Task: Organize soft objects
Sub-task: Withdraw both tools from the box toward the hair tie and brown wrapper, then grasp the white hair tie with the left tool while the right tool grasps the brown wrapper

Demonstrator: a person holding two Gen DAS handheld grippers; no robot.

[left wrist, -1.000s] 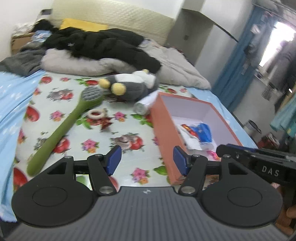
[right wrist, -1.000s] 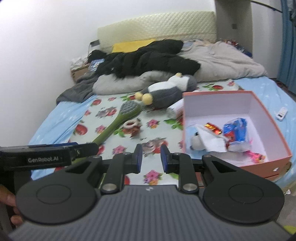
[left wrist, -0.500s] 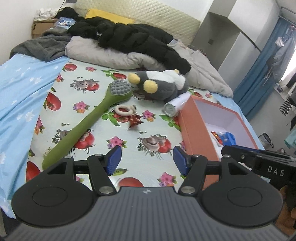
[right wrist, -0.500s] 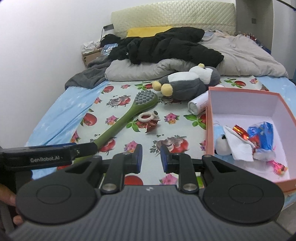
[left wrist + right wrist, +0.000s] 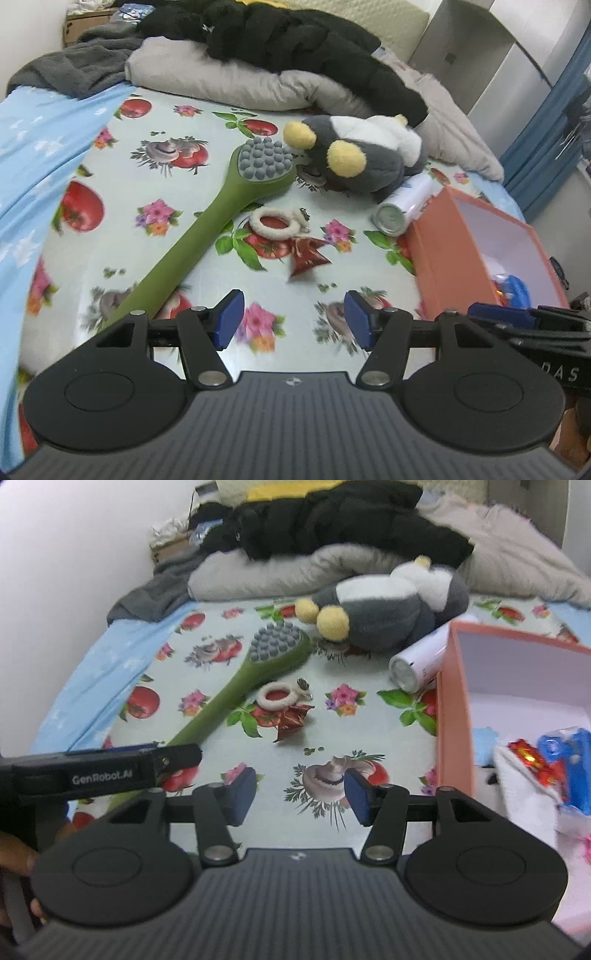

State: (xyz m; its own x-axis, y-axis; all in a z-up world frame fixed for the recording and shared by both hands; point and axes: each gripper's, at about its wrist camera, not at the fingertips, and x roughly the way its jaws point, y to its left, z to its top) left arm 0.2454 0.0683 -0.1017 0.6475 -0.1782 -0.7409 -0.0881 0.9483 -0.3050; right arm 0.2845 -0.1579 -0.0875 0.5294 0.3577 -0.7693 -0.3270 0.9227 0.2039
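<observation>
Both grippers hang empty over the near part of the bed: your left gripper (image 5: 291, 319) stands wide apart and your right gripper (image 5: 300, 797) has just been opening with nothing between its pads. Bring one down squarely over the plush toy (image 5: 364, 157), lying mid-bed just beside the orange box (image 5: 476, 254), and pinch its thick body. Compared with a second ago, both views sit lower and closer to the bed.

On the bed sheet (image 5: 192, 122), the plush toy (image 5: 365, 158) lies behind the ring (image 5: 277, 223), the box (image 5: 476, 258) to their right.
</observation>
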